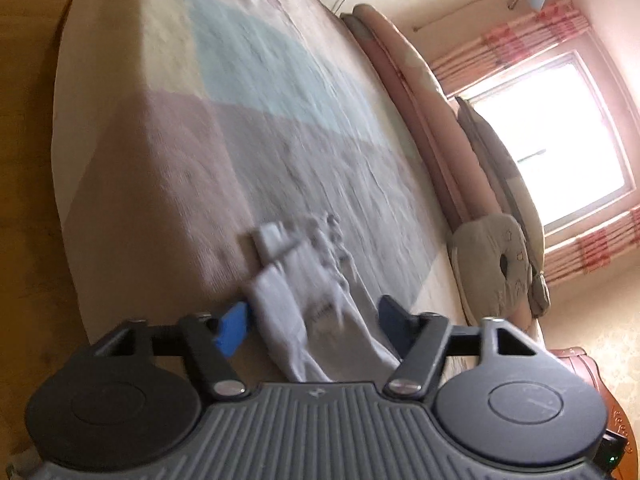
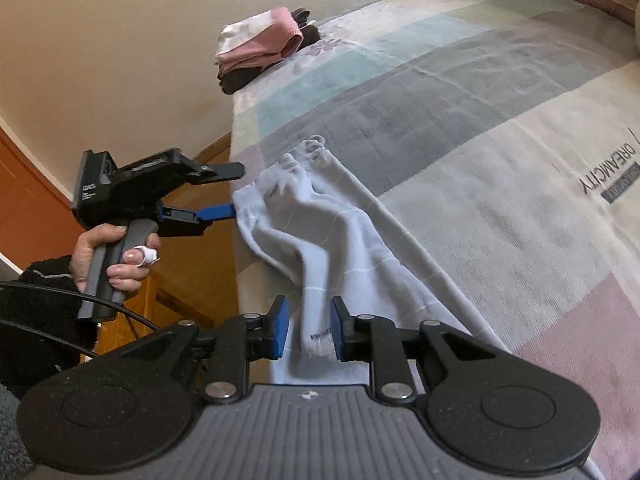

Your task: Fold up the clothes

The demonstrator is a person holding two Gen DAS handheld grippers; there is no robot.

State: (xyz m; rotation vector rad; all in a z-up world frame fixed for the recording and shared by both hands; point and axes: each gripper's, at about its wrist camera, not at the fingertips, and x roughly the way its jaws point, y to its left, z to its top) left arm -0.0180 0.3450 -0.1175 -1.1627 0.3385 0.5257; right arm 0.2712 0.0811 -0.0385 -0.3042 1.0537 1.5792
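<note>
A pale grey garment (image 1: 304, 280) (image 2: 320, 232) lies crumpled along the near edge of the bed (image 2: 480, 140), with part of it hanging over the side. My left gripper (image 1: 314, 326) is open, its blue pads standing either side of the cloth. In the right wrist view the left gripper (image 2: 230, 190) is at the garment's far end, its lower finger at the cloth's edge. My right gripper (image 2: 310, 330) stands open around a printed fold of the garment, with a gap showing beside the left pad.
A stack of folded pink, white and dark clothes (image 2: 264, 52) sits at the bed's far corner. Pillows (image 1: 492, 256) and a padded headboard (image 1: 400, 80) line the bed's right side below a bright window (image 1: 552, 132). Wooden floor (image 1: 24, 200) runs beside the bed. A hand (image 2: 116, 256) holds the left gripper's handle.
</note>
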